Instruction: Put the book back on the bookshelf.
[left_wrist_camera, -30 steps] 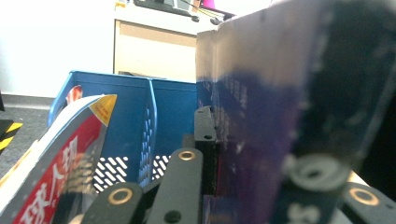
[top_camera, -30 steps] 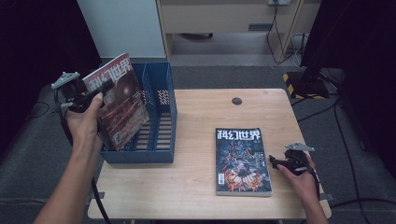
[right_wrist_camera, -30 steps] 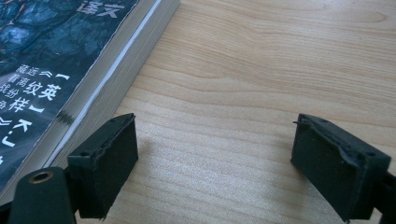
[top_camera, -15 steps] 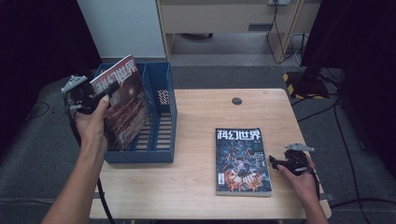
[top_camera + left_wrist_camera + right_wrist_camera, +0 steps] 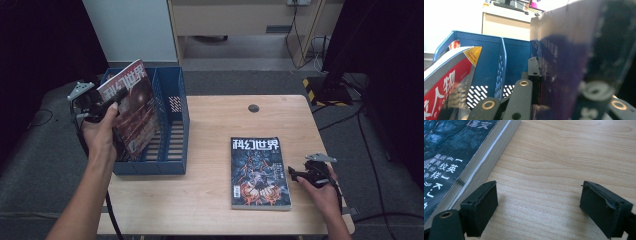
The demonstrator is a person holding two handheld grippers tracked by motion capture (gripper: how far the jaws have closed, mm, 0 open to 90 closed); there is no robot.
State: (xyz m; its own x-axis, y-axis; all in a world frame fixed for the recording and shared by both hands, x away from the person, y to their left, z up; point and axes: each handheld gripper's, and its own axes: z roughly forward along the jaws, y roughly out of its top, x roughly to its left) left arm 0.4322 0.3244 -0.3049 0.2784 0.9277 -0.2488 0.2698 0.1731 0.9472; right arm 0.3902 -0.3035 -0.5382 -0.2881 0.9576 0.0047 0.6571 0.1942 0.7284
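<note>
At the near right of the bench [image 5: 210,200], the right gripper [image 5: 294,174] rests with its jaws wide apart and nothing between them, just beside the right edge of a dark-covered magazine [image 5: 259,172] that lies flat, cover up. In the right gripper view the same magazine's page edge [image 5: 477,167] runs close by one jaw, apart from it. Farther back on the left, the left gripper [image 5: 107,102] has its jaws clamped on the upper part of a red magazine [image 5: 132,107], held tilted and partly down inside the blue file box [image 5: 172,150]; the left gripper view shows another red-covered magazine [image 5: 447,82] already in the neighbouring slot. The step in hand looks to be filing the red magazine; the next move likely calls for lowering it to the box floor and then letting go.
</note>
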